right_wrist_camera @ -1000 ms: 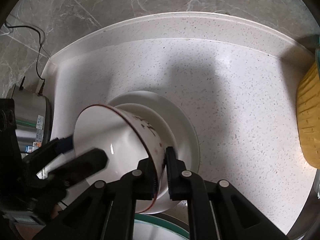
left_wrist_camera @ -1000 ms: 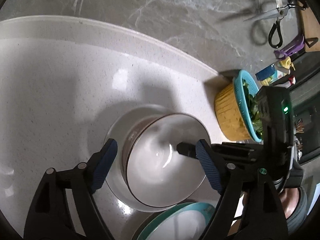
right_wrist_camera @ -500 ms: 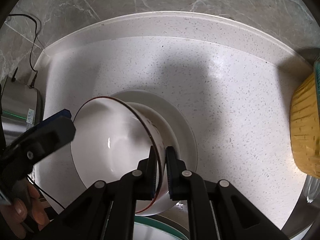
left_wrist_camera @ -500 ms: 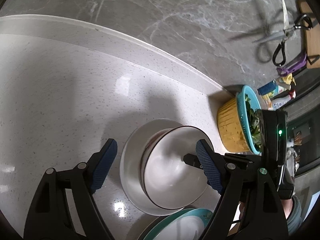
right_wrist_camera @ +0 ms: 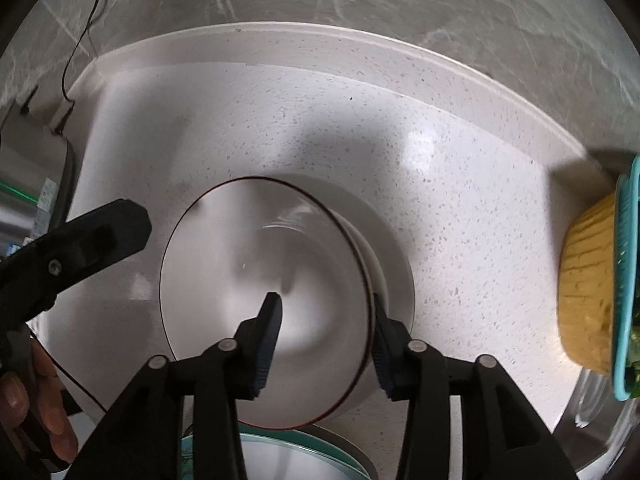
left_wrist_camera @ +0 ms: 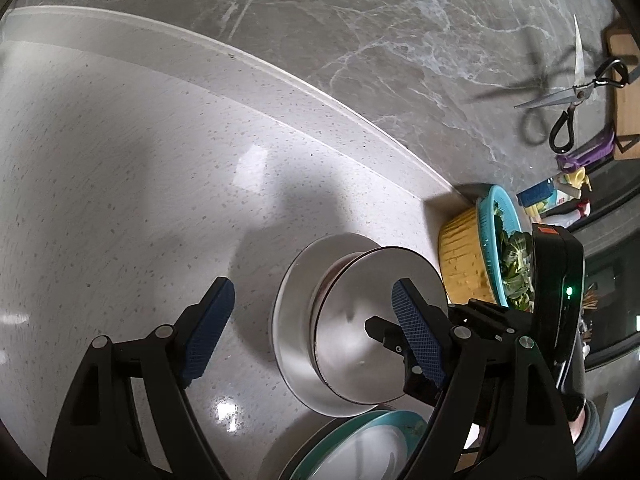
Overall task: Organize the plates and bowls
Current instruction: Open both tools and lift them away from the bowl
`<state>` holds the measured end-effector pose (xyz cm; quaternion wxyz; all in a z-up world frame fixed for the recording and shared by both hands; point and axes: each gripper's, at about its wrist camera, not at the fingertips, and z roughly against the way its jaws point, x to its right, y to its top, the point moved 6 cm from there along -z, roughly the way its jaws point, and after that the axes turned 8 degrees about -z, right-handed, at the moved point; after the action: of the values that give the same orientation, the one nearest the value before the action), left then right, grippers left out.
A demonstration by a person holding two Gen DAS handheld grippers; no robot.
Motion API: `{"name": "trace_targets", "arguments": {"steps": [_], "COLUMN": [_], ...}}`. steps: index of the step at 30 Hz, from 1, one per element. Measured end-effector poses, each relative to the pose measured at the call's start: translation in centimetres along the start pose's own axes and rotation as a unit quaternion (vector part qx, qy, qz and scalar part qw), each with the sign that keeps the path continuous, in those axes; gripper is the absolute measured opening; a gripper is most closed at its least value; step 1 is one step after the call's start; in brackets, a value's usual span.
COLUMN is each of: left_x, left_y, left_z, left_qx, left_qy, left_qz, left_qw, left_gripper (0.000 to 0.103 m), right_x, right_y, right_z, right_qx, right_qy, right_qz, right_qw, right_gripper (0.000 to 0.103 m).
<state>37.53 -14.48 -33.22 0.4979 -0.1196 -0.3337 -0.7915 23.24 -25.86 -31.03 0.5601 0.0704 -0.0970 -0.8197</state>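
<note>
A white bowl with a dark red rim sits nested in a wider white bowl on the speckled counter. My right gripper points steeply down over it and its jaws are opening. One finger is inside the bowl, the other outside the rim, and the pads no longer press on the rim. My left gripper stands open over the left side of the stack with nothing held. A teal-rimmed plate lies just in front of the bowls.
A yellow basket holding a teal colander of greens stands to the right of the bowls. Scissors hang on the marble wall. A steel appliance sits at the left, and a hand holds the left gripper.
The right jaws have let go of the red-rimmed bowl's rim and spread apart. The bowl has gone from tilted to settled in the wider bowl. The left gripper has drifted sideways, away from the stack.
</note>
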Motion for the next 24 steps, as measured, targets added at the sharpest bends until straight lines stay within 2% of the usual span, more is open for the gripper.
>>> {"name": "trace_targets", "arguments": {"steps": [3,10,12,13,21,22,24], "left_x": [-0.6,-1.9,-2.0,-2.1,-2.4,-2.4,-2.6], "left_y": [-0.1,-0.2,-0.2,-0.2,-0.2,-0.3,-0.4], "left_z": [0.3,0.7,0.6,0.6,0.3,0.3,0.2], "left_qx": [0.002,0.008,0.007,0.008,0.002,0.001,-0.006], "left_qy": [0.001,0.0,-0.002,-0.002,-0.003,-0.001,0.003], "left_qz": [0.007,0.022,0.025,0.026,0.021,0.021,0.013], "left_qw": [1.0,0.9997,0.9997,0.9996,0.9998,0.9998,0.9999], "left_gripper": [0.08,0.08,0.08,0.08,0.08,0.08,0.08], "right_x": [-0.6,-1.2,-1.3,-1.4,-0.6,-0.6,0.3], "right_y": [-0.2,-0.4,-0.3,-0.2,0.0,0.0,0.5], "right_z": [0.1,0.2,0.2,0.3,0.9,1.5,3.2], "right_qx": [0.003,0.018,0.029,0.036,0.039,0.044,0.06], "right_qy": [-0.014,-0.057,-0.076,-0.083,-0.04,-0.027,0.027], "right_qz": [0.015,0.05,0.066,0.071,0.041,0.034,0.006], "right_qw": [1.0,0.997,0.994,0.993,0.998,0.998,0.998], "right_gripper": [0.052,0.053,0.058,0.065,0.067,0.067,0.067]}}
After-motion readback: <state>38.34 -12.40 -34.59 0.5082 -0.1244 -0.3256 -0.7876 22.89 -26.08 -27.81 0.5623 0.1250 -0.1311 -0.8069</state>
